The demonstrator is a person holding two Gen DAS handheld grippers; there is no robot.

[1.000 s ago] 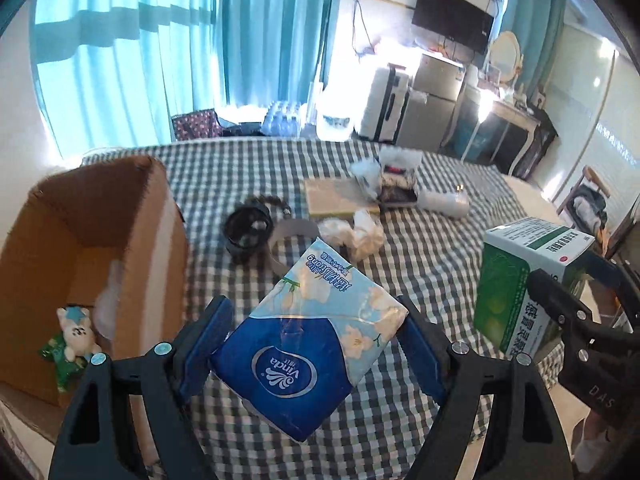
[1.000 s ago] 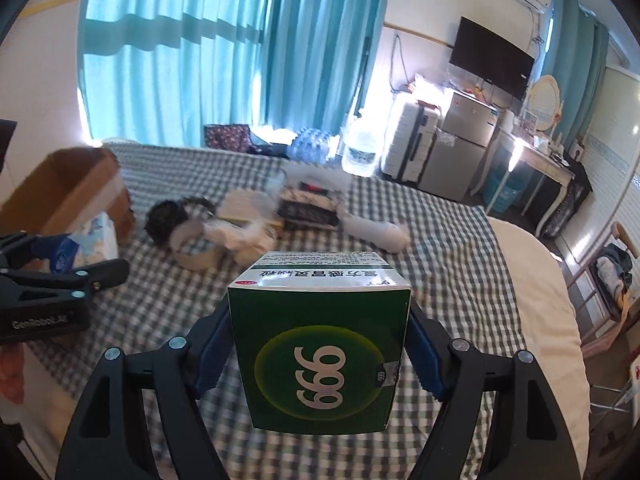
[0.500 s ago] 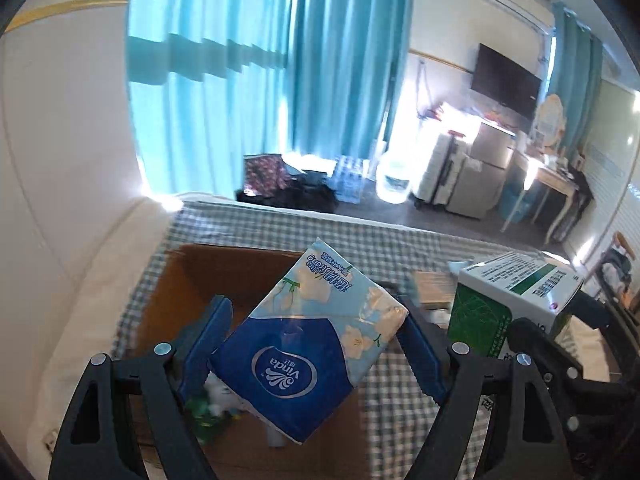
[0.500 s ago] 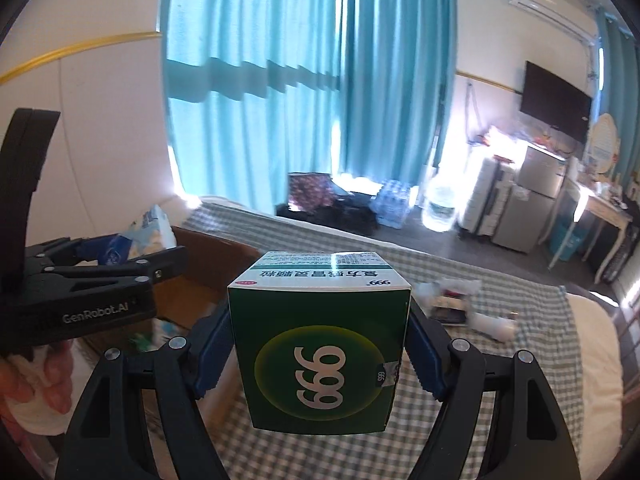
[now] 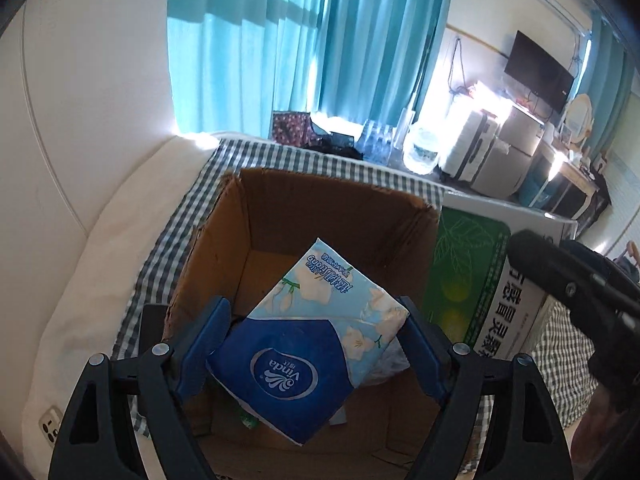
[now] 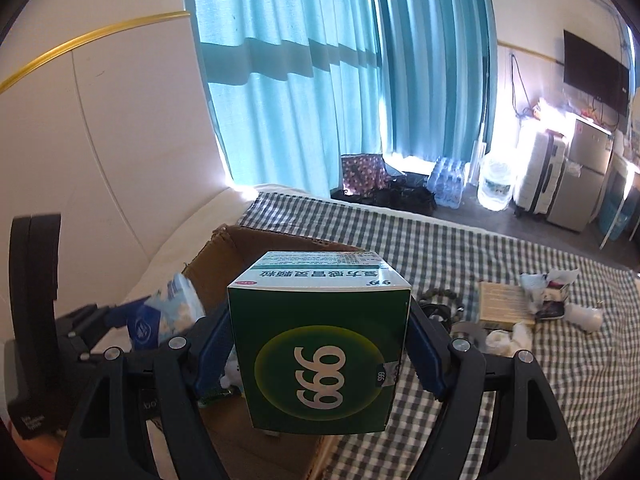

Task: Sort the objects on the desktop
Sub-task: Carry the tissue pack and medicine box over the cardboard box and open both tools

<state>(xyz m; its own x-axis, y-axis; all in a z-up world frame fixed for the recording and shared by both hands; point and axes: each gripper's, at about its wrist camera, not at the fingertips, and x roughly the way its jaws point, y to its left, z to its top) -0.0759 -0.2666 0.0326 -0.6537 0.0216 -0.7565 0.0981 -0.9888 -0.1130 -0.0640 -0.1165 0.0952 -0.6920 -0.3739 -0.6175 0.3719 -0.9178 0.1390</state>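
Your blue floral Vinda tissue pack (image 5: 308, 336) hangs over the open brown cardboard box (image 5: 320, 208), clenched in your left tongs (image 5: 312, 344). Your right tongs (image 6: 320, 348) grip the green 999 medicine carton (image 6: 320, 356) just beside, above the checked bedcover (image 6: 460, 252).

Teal pleated curtains (image 6: 320, 92) hung over the bright window. Below them sat a patterned dark bag (image 6: 363, 174), a shrink-wrapped pack of water bottles (image 6: 446, 184) and a large clear water jug (image 6: 496, 184) (all on the floor). A black flat television (image 5: 538, 70) hung on the wall above a white hard-shell suitcase (image 6: 538, 174).
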